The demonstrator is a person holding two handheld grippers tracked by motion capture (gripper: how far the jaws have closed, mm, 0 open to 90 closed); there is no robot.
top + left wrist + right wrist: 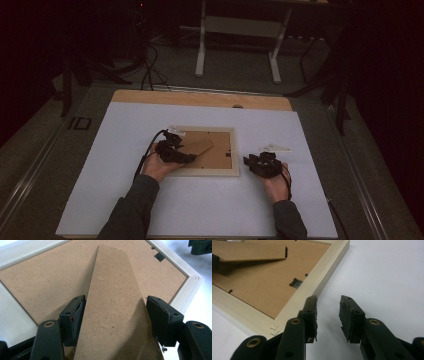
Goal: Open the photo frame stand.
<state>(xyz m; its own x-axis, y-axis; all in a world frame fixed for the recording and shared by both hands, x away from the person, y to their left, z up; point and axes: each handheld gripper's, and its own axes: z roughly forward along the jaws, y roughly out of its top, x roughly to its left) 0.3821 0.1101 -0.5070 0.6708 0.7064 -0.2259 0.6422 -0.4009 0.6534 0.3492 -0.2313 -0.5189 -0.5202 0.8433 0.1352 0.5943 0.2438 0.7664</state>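
A pale wooden picture frame (206, 172) lies face down on the white table top, its brown backing board (45, 280) up. A brown fold-out stand (112, 302) runs across the board, lifted slightly above it. My left gripper (175, 150) sits over the frame's left part, its jaws against both long edges of the stand (249, 252). My right gripper (262, 162) rests just right of the frame, open over the bare table with nothing between its fingers. In the right gripper view the right gripper (328, 315) has its left finger (310, 312) beside the frame's rail (312, 287).
A small black hanger clip (295, 283) sits on the backing board near the frame's right rail. The white table top (200, 205) has a wooden strip (200, 97) along its far edge. Beyond stand a white desk base (240, 30) and floor cables (150, 70).
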